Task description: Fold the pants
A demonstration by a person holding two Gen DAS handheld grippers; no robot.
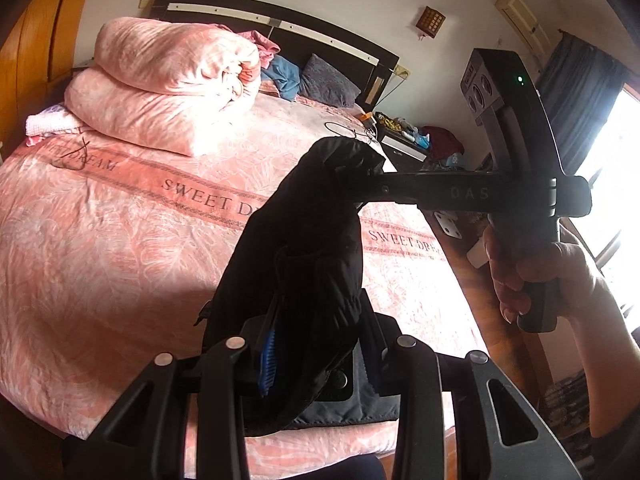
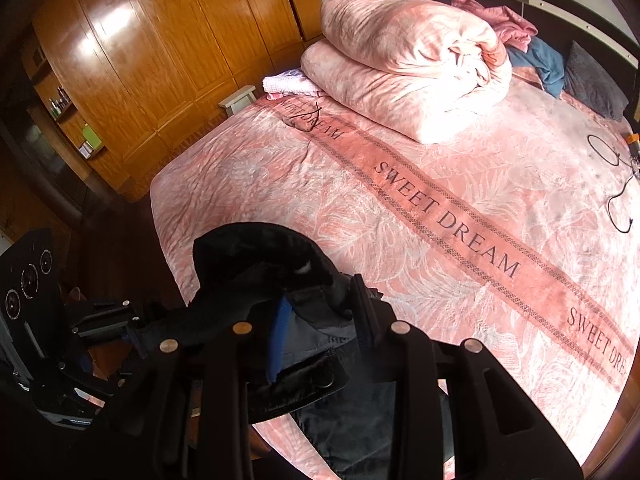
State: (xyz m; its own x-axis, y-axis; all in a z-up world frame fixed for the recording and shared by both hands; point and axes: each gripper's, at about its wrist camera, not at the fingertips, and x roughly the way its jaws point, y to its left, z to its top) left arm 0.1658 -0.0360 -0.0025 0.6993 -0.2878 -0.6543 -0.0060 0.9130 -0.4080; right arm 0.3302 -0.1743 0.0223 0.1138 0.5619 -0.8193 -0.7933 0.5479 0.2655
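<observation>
1. The bed (image 2: 440, 208) fills most of both views, covered by a pink leaf-patterned sheet with a darker band that reads "SWEET DREAM".
2. A wooden wardrobe (image 2: 160, 60) lines the wall beyond the far side of the bed in the right wrist view.
3. A folded pink duvet (image 1: 168, 88) is stacked in two thick layers near the dark headboard (image 1: 320, 36), with a grey pillow (image 1: 328, 80) and some blue and pink clothes beside it.
4. The black pants (image 1: 304, 248) are lifted off the sheet near the foot edge of the bed, bunched and stretched between the two tools; a lower part hangs down over the bed edge.
5. The left tongs (image 1: 316, 340) are closed to a narrow gap on a thick fold of the pants, the blue pad (image 1: 267, 364) pressing into the cloth.
6. The right tongs (image 2: 320, 320) likewise clamp the pants at a narrow gap, with a buttoned flap (image 2: 308, 380) of the garment just below the fingers. In the left wrist view the tips of these tongs are buried in the cloth at its far end.
7. A hand (image 1: 532, 276) grips the handle of the right tool at the right of the left wrist view.
8. A black cable (image 2: 612, 176) lies loose on the sheet near the headboard side.
</observation>
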